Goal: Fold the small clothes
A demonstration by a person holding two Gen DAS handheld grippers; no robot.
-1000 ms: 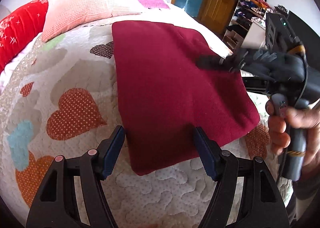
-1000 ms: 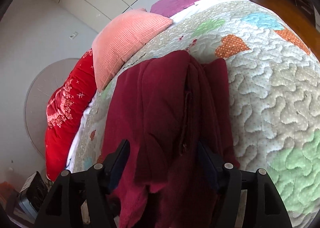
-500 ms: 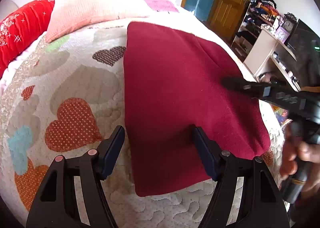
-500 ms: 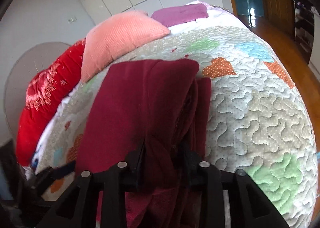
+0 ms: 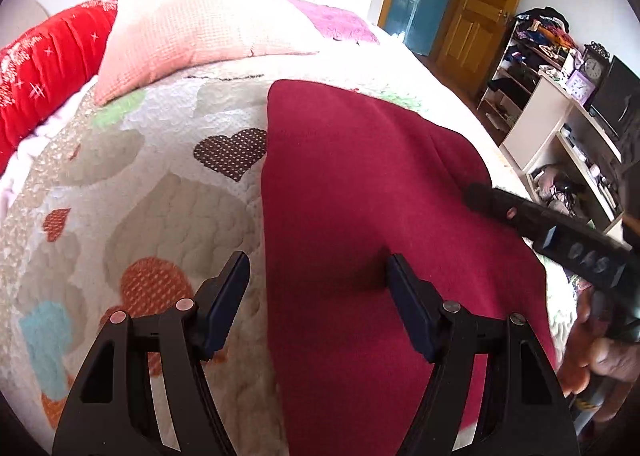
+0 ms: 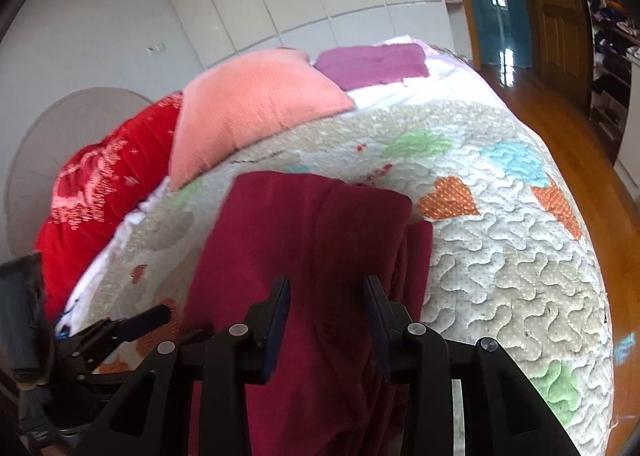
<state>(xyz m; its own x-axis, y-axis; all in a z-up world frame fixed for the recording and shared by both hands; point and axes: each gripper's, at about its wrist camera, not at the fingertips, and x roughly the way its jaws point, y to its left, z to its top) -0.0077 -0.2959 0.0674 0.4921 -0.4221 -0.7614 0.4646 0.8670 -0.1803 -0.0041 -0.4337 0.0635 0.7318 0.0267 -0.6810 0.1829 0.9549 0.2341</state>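
Left gripper fingers wide apart; right gripper narrower (just closing).

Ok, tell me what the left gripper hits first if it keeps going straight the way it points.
Most likely the dark red garment: the left gripper is open, angled down over its left edge, with the quilt just beside. Depth is unclear.
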